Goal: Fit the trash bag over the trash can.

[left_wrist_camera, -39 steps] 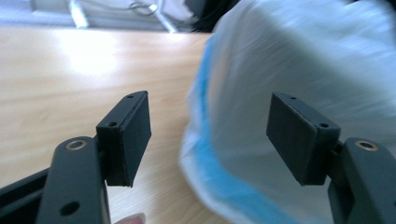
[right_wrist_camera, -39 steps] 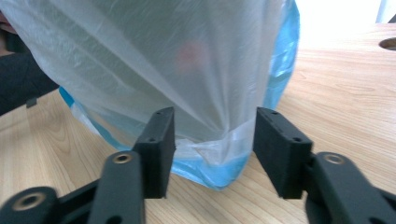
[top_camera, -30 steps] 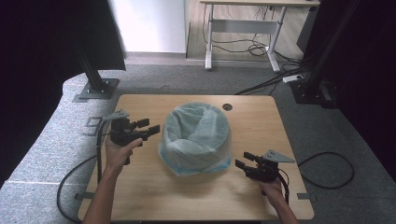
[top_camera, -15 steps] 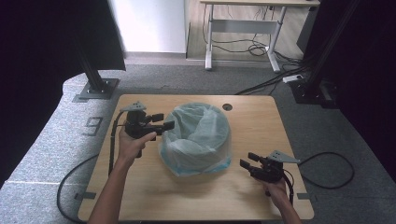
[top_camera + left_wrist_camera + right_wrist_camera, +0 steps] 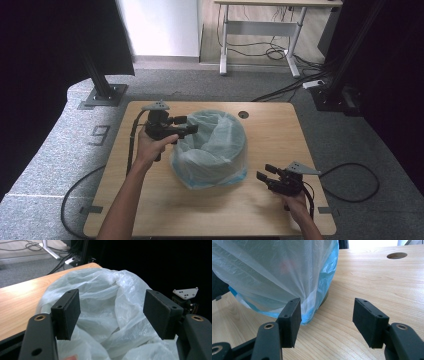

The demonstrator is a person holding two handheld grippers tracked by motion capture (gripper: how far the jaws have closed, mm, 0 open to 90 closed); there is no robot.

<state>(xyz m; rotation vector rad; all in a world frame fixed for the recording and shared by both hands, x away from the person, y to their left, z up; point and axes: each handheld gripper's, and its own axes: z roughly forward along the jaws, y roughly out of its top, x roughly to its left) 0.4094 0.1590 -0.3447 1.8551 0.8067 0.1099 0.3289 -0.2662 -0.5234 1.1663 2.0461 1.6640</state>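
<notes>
On the wooden table point(image 5: 270, 135), crinkly translucent bag point(image 5: 212, 147); left gripper point(image 5: 186, 125) and right gripper point(image 5: 265, 172) jaws released.

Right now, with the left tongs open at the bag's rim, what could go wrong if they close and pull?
1. The bag is thin, loose film; the left tongs may pinch one fold only, which could slip or tear.
2. Its hem hangs down over the bin's side to the table, so a pull might drag or tip the bin.
3. The right tongs sit open, apart from the bag, steadying nothing.
</notes>
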